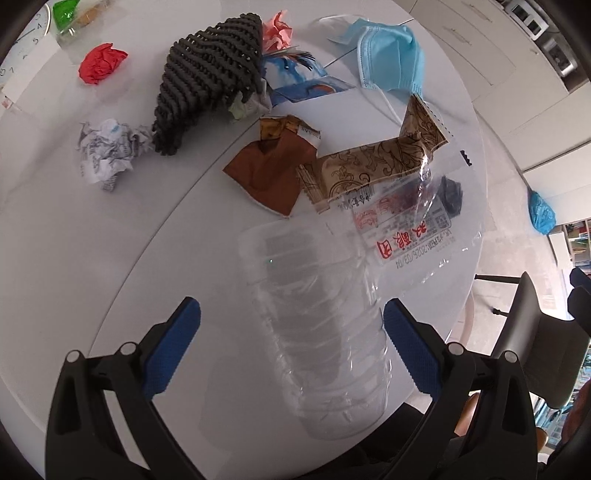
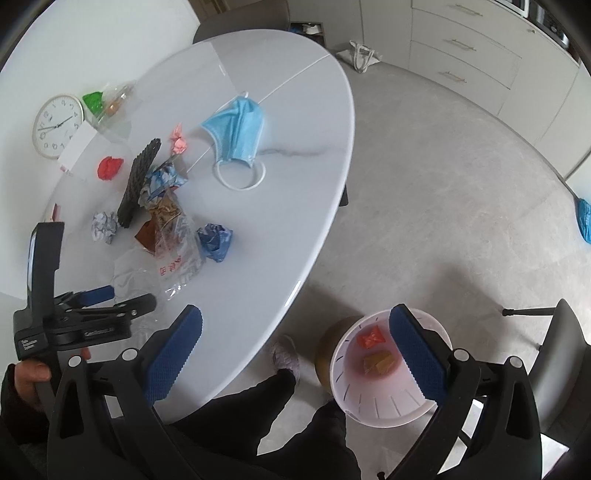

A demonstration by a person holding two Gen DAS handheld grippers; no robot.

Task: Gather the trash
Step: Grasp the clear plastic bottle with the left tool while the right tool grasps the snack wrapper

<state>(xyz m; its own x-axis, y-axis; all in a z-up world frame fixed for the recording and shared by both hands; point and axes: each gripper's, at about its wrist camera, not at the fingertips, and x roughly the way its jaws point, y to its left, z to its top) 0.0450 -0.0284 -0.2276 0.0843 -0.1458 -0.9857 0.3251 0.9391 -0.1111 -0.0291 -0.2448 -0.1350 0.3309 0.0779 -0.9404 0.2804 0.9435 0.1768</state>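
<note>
A crushed clear plastic bottle lies on the white table between the open jaws of my left gripper, untouched by the pads. Beyond it lie a clear printed bag, a patterned wrapper, a brown wrapper, crumpled grey paper, a red paper ball and a blue face mask. My right gripper is open and empty, above the table edge and a white bin on the floor that holds a red and a brown piece. The left gripper also shows in the right wrist view.
A black ridged mat stands folded mid-table with a blue printed wrapper and pink paper behind it. A clock, a green-topped bag and a blue crumpled ball are on the table. A chair stands at right.
</note>
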